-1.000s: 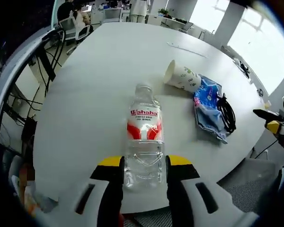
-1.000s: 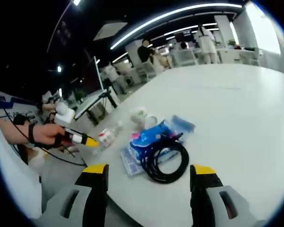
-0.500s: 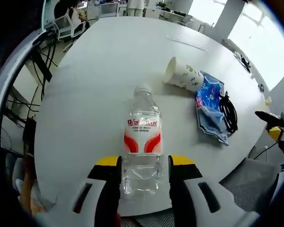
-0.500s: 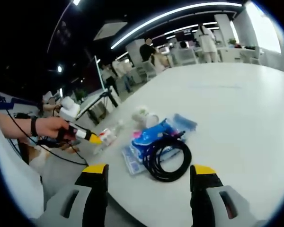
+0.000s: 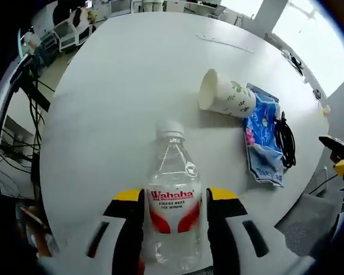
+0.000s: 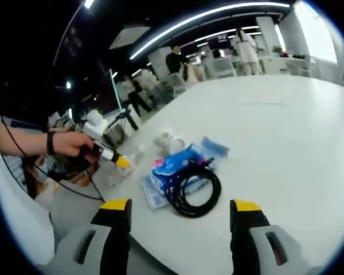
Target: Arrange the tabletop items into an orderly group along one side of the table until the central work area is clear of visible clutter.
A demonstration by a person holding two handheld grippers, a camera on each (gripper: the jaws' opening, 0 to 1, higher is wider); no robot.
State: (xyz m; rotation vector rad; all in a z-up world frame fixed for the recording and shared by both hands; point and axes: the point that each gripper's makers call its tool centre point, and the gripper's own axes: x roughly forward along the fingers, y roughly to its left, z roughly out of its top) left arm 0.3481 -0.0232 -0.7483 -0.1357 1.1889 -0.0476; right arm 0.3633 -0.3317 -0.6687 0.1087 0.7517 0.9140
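A clear Wahaha water bottle (image 5: 172,212) with a red-and-white label lies between the jaws of my left gripper (image 5: 175,197), cap pointing away. Both jaws press its sides, so the gripper is shut on it. Beyond it, a white paper cup (image 5: 223,98) lies on its side next to a blue packet (image 5: 262,137) with a coiled black cable (image 5: 285,140) on it. My right gripper (image 6: 182,206) hangs open over the near table edge, short of the cable (image 6: 189,189) and packet (image 6: 172,166). The left gripper (image 6: 117,160), held in a hand, shows at the left of the right gripper view.
The round white table (image 5: 132,74) stretches bare behind the items, with a thin strip (image 5: 223,43) lying far across it. Chairs, cables and desks ring the table (image 6: 286,126), and people stand in the background.
My left gripper has slid forward along the bottle, so its label now sits between the jaws. The left view has tipped down onto the table. The right gripper has barely moved.
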